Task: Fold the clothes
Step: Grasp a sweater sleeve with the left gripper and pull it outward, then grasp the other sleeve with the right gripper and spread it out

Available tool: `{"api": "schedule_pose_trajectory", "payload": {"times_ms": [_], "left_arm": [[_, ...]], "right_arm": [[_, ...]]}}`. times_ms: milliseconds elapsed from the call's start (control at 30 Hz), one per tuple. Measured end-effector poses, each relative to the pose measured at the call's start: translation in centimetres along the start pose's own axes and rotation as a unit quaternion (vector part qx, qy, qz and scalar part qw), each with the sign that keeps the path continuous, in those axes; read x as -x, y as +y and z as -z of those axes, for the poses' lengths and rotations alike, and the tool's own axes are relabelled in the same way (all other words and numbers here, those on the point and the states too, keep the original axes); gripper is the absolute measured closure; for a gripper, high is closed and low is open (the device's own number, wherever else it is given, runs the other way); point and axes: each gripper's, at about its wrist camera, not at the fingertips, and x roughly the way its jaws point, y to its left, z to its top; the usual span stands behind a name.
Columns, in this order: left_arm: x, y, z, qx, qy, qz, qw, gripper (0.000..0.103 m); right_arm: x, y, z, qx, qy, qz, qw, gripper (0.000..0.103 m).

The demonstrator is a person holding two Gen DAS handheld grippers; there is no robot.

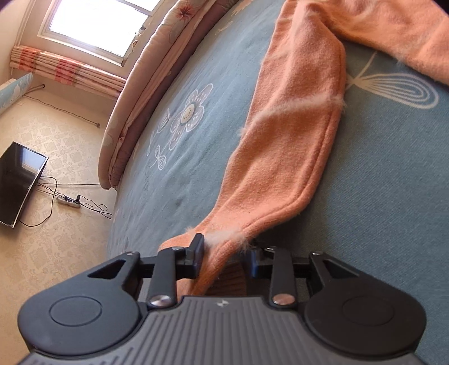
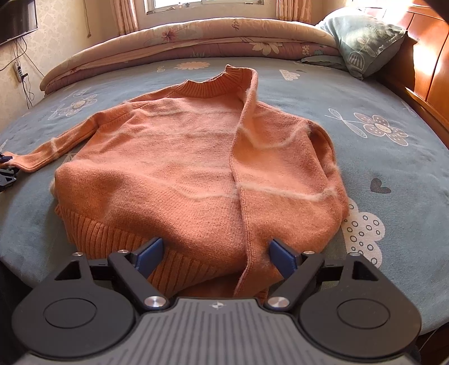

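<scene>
On the blue flowered bedsheet (image 2: 364, 92) lies an orange sweater (image 2: 196, 157), window (image 2: 202, 2) behind.

The bed (image 2: 378, 92) wears a blue-grey sheet printed with flowers, clouds and a heart. An orange sweater (image 2: 182, 168) lies flat across its middle, collar toward the far edge, ribbed hem at the near edge. Its right side is folded in over the front; the left sleeve (image 1: 286, 146) stretches out flat toward the left edge. A rolled floral quilt (image 2: 179, 39) runs along the far edge. A blue-grey pillow (image 2: 362, 39) leans in the far right corner, against the wooden headboard (image 2: 426, 61).
</scene>
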Motion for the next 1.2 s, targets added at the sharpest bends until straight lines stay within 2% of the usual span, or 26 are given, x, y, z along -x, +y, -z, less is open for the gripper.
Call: {"api": "schedule_pose_trajectory", "payload": {"times_ms": [67, 133, 267, 367, 433, 500, 567, 700, 800, 833, 867, 933, 1000, 1033, 1133, 1200], "left_arm": [[1.0, 0.1, 0.5, 0.019, -0.001, 0.015, 0.9997, 0.059], [2.3, -0.1, 0.9, 0.033, -0.002, 0.023, 0.9992, 0.051], [5.8, -1.1, 1.6, 0.056, -0.031, 0.051, 0.9967, 0.043], [8.5, -2.2, 2.1, 0.085, -0.054, 0.098, 0.9901, 0.042], [10.1, -3.2, 2.3, 0.105, -0.068, 0.126, 0.9841, 0.036], [11.7, -4.1, 2.3, 0.117, -0.080, 0.147, 0.9789, 0.035], [12.5, -4.7, 2.1, 0.126, -0.091, 0.155, 0.9755, 0.035], [14.2, -5.8, 1.4, 0.148, -0.100, 0.176, 0.9681, 0.035], [15.0, -6.2, 0.8, 0.162, -0.110, 0.185, 0.9632, 0.035], [15.3, -6.2, 0.6, 0.165, -0.113, 0.188, 0.9616, 0.035], [15.6, -6.3, 0.4, 0.168, -0.117, 0.188, 0.9606, 0.035], [16.3, -6.2, 0.1, 0.177, -0.124, 0.184, 0.9588, 0.034], [16.8, -6.0, 0.0, 0.186, -0.130, 0.185, 0.9562, 0.030], [17.0, -5.8, 0.0, 0.190, -0.133, 0.186, 0.9547, 0.030], [17.1, -5.8, -0.2, 0.193, -0.133, 0.185, 0.9543, 0.030], [16.9, -5.9, -0.4, 0.194, -0.128, 0.178, 0.9562, 0.030]], "right_arm": [[0.1, -0.1, 0.0, -0.003, -0.001, -0.002, 1.000, 0.017], [0.3, -0.2, 0.1, -0.002, -0.004, -0.004, 1.000, 0.017], [1.0, -0.4, 0.2, 0.013, -0.012, 0.000, 1.000, 0.017], [1.4, -0.8, 0.1, 0.020, -0.012, 0.013, 1.000, 0.017], [1.5, -1.4, 0.1, 0.016, -0.008, 0.021, 1.000, 0.017], [1.4, -1.9, 0.2, 0.012, 0.000, 0.036, 0.999, 0.020], [1.1, -2.4, 0.5, 0.010, 0.008, 0.052, 0.999, 0.027], [0.5, -3.4, 1.1, 0.007, 0.016, 0.088, 0.996, 0.034], [-0.3, -3.4, 1.1, 0.005, 0.028, 0.078, 0.997, 0.039], [-0.8, -3.2, 1.2, 0.010, 0.032, 0.077, 0.996, 0.043], [-1.4, -2.9, 1.2, 0.015, 0.037, 0.075, 0.996, 0.054], [-2.3, -2.9, 1.4, 0.008, 0.047, 0.063, 0.997, 0.068], [-2.1, -2.8, 1.4, 0.018, 0.038, 0.067, 0.997, 0.074], [-1.8, -3.0, 1.3, 0.022, 0.033, 0.069, 0.997, 0.081], [-0.7, -4.0, 0.7, 0.021, 0.013, 0.079, 0.997, 0.090], [0.0, -5.0, 0.1, 0.016, -0.002, 0.091, 0.996, 0.091]]}}
